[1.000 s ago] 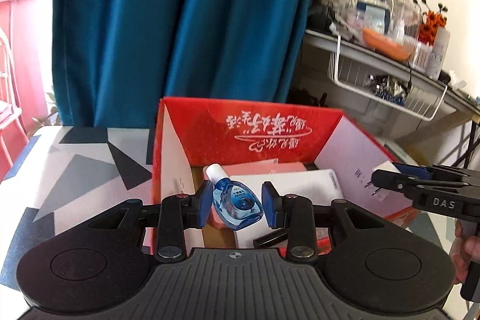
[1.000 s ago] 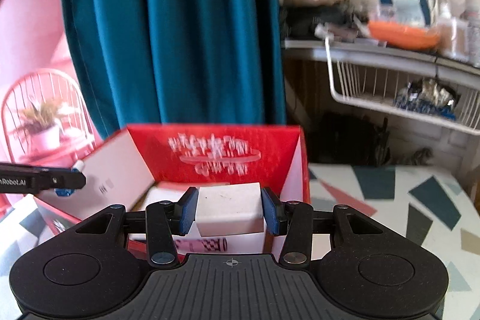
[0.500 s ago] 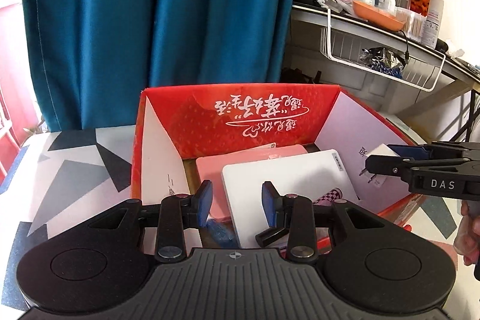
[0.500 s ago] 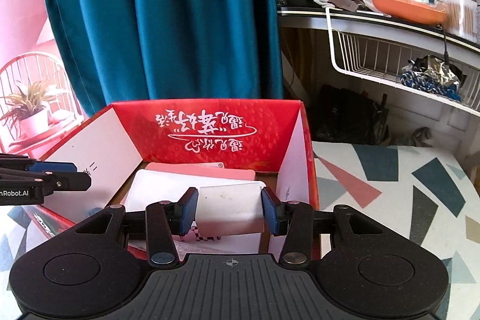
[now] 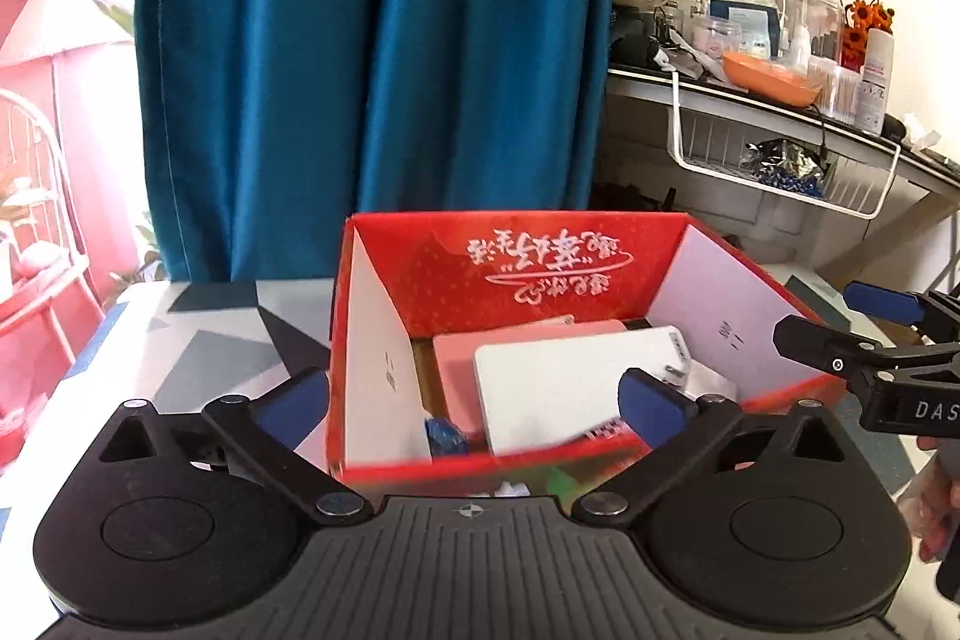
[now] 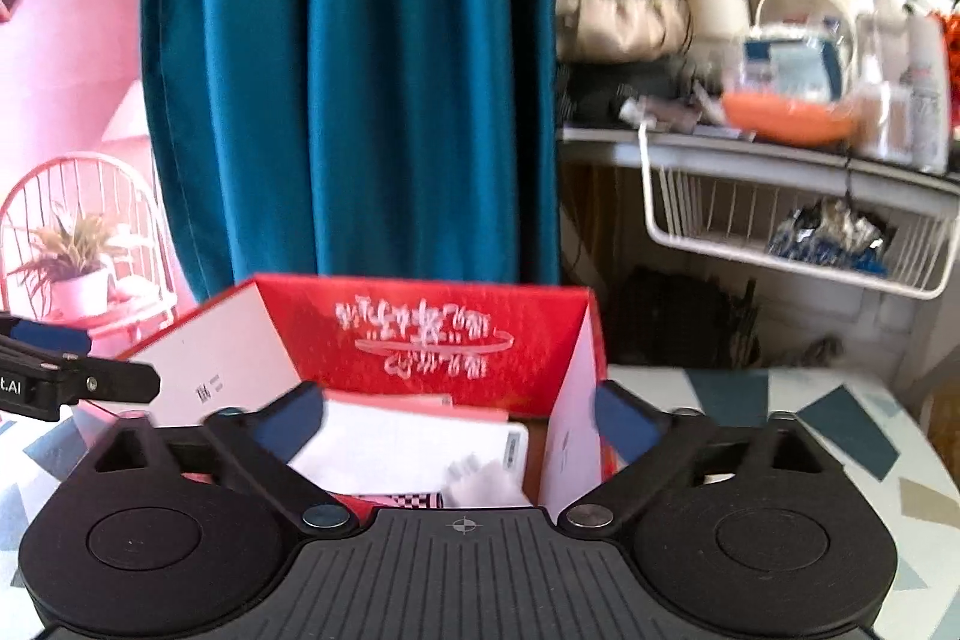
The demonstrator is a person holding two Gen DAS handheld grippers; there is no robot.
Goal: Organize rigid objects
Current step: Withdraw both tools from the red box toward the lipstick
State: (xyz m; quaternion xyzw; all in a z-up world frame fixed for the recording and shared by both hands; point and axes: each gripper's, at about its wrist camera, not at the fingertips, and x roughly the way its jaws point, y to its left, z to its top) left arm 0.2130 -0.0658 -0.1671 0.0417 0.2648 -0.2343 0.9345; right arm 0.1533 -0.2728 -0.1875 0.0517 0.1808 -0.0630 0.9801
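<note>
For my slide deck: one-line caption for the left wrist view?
Left gripper opening, empty, over a red box holding a small blue bottle, pink case and white case.

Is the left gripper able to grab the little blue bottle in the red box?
Probably yes: the left gripper is opening wide above the red box, whose top is open, and the blue bottle lies uncovered beside the white slab.

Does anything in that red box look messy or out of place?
Slightly. In the red cardboard box, the white flat case lies askew across the pink flat case, and the small blue bottle sits wedged in the near corner. Nothing looks damaged or spilled.
</note>
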